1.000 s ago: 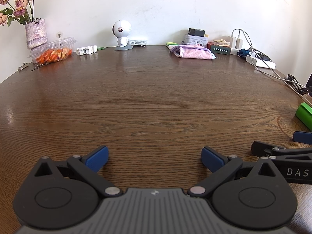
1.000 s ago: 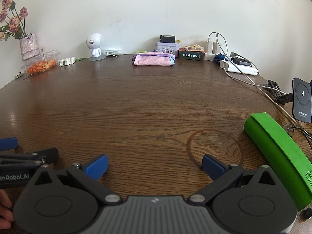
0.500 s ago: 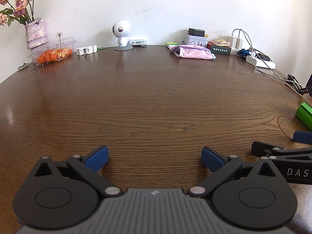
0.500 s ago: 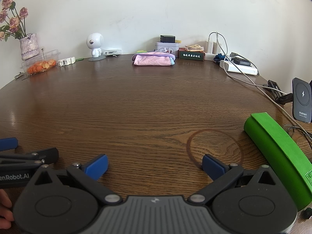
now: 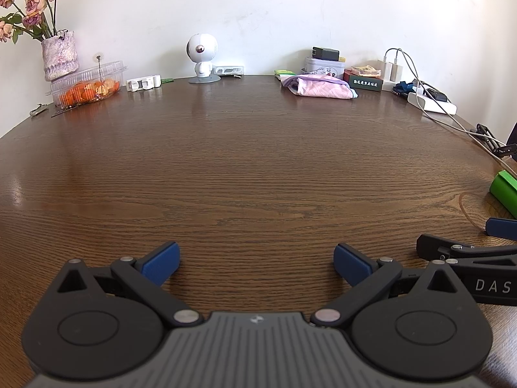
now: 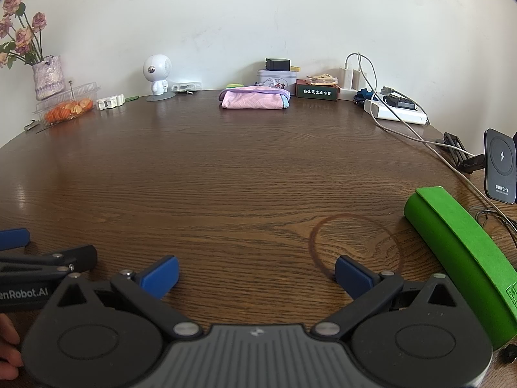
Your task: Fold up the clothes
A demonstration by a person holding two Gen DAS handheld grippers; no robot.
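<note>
A folded pink garment (image 5: 318, 86) lies at the far edge of the brown wooden table (image 5: 252, 168); it also shows in the right wrist view (image 6: 253, 101). My left gripper (image 5: 257, 260) is open and empty, low over the near part of the table. My right gripper (image 6: 257, 273) is open and empty, beside it to the right. Both are far from the garment. The right gripper's side shows at the right edge of the left wrist view (image 5: 468, 252), and the left gripper's side at the left edge of the right wrist view (image 6: 48, 262).
A green case (image 6: 458, 258) lies close right of the right gripper. A phone charger stand (image 6: 501, 169) and cables (image 6: 404, 129) are at the right. A vase (image 5: 59, 55), a fruit box (image 5: 87, 85), a white figure (image 5: 202, 56) and small boxes (image 5: 365, 82) line the far edge.
</note>
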